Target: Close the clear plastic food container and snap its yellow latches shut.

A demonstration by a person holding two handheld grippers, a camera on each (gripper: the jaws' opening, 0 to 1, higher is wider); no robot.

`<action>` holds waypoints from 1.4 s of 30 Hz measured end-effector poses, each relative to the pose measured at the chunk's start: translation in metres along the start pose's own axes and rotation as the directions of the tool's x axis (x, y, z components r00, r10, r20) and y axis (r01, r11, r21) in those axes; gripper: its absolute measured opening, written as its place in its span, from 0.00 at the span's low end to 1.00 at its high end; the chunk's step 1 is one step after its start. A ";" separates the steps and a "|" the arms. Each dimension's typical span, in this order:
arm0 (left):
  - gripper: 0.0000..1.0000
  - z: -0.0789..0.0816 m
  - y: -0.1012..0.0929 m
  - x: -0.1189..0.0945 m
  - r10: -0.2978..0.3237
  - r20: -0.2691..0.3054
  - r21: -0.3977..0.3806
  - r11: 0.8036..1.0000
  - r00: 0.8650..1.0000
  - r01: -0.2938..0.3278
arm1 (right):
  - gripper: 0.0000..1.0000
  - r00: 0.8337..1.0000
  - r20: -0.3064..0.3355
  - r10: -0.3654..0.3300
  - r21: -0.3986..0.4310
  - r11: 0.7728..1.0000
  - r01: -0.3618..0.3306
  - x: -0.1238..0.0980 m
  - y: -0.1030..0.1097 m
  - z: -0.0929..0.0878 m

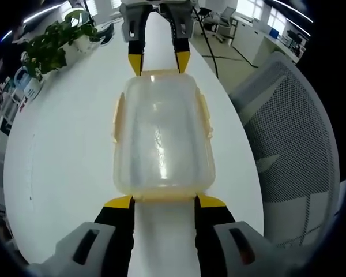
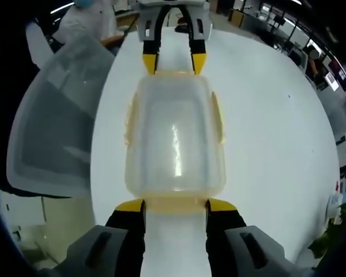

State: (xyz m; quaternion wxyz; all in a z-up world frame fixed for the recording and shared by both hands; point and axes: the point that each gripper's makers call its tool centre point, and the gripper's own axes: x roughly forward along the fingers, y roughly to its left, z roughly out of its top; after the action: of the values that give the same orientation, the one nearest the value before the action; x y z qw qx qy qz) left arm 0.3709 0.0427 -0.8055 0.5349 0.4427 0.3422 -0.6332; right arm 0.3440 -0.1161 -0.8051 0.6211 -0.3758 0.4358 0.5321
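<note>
The clear plastic container [image 1: 161, 138] [image 2: 174, 138] lies on the white table [image 1: 63, 156] with its lid on. Pale yellow latches [image 1: 118, 118] [image 2: 218, 118] run along both long sides; I cannot tell whether they are snapped down. My left gripper [image 1: 165, 202] is open, its yellow tips against the container's near end. My right gripper [image 2: 176, 206] is open at the opposite end, tips at the end latch [image 2: 176, 203]. The two grippers face each other, so each one's jaws stand beyond the container in the other's view: right gripper [image 1: 160, 62], left gripper [image 2: 174, 60].
A potted plant [image 1: 52, 46] stands at the table's far left in the left gripper view. A grey mesh chair [image 1: 294, 150] [image 2: 57, 127] stands close beside the table's edge. A person in white [image 2: 86, 20] is at the back. Office desks lie beyond.
</note>
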 end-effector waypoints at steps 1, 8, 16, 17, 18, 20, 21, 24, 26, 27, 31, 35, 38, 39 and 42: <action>0.47 0.000 0.000 0.000 0.003 0.002 -0.007 1.000 1.000 -0.003 | 0.40 1.000 0.001 0.007 0.009 1.000 -0.007 0.000 0.002 0.000; 0.51 0.003 0.004 -0.006 0.013 0.012 -0.032 0.999 1.000 -0.013 | 0.48 0.999 0.020 0.029 0.071 0.997 -0.031 -0.003 0.008 0.005; 0.49 0.003 -0.005 -0.008 -0.008 0.013 -0.077 0.997 1.000 0.009 | 0.43 1.000 0.025 0.010 0.116 0.993 -0.013 -0.012 0.007 0.005; 0.49 0.003 -0.005 -0.009 -0.009 0.016 -0.108 0.994 1.000 0.011 | 0.43 1.000 0.027 0.004 0.125 0.992 -0.008 -0.013 0.006 0.004; 0.50 0.004 -0.006 -0.010 -0.014 0.026 -0.144 0.989 1.000 0.017 | 0.43 1.000 0.029 0.001 0.137 0.991 -0.005 -0.014 0.006 0.004; 0.49 0.006 -0.004 -0.012 -0.013 0.048 -0.198 0.980 0.999 0.023 | 0.43 1.000 0.029 -0.007 0.207 0.978 0.001 -0.016 0.005 0.003; 0.50 0.004 -0.002 -0.013 -0.010 0.041 -0.208 0.978 0.999 0.018 | 0.43 0.999 0.034 -0.015 0.213 0.977 0.008 -0.017 0.002 0.002; 0.48 0.002 0.000 -0.015 -0.001 0.042 -0.241 0.970 0.999 0.011 | 0.42 0.999 0.032 -0.034 0.247 0.969 0.025 -0.018 -0.001 0.002; 0.45 0.001 0.000 -0.015 -0.008 0.043 -0.281 0.960 0.999 0.019 | 0.42 0.999 0.034 -0.034 0.260 0.965 0.024 -0.019 0.000 0.002; 0.45 0.000 0.000 -0.015 -0.009 0.045 -0.292 0.956 0.999 0.022 | 0.42 0.999 0.034 -0.034 0.267 0.964 0.024 -0.019 0.000 0.002; 0.45 0.003 -0.002 -0.014 -0.012 0.060 -0.337 0.941 0.998 0.032 | 0.42 0.999 0.040 -0.037 0.290 0.957 0.024 -0.018 0.000 0.003; 0.44 0.008 -0.003 -0.016 -0.012 0.079 -0.379 0.924 0.997 0.042 | 0.42 0.999 0.034 -0.042 0.321 0.947 0.029 -0.017 -0.001 0.003; 0.44 0.007 -0.001 -0.016 -0.004 0.073 -0.422 0.906 0.997 0.034 | 0.44 0.998 0.039 -0.050 0.358 0.933 0.033 -0.018 -0.002 0.004; 0.44 0.006 -0.001 -0.015 -0.006 0.068 -0.445 0.895 0.998 0.036 | 0.44 0.998 0.039 -0.051 0.373 0.927 0.033 -0.018 -0.002 0.003; 0.43 0.004 -0.001 -0.015 -0.008 0.063 -0.495 0.868 0.998 0.038 | 0.44 0.997 0.041 -0.058 0.400 0.916 0.037 -0.018 -0.003 0.003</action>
State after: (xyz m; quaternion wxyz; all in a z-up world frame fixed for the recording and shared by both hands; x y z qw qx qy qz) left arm 0.3697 0.0451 -0.7903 0.6328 0.2676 0.4827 -0.5431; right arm 0.3463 -0.1196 -0.7872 0.7084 -0.2379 0.5097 0.4264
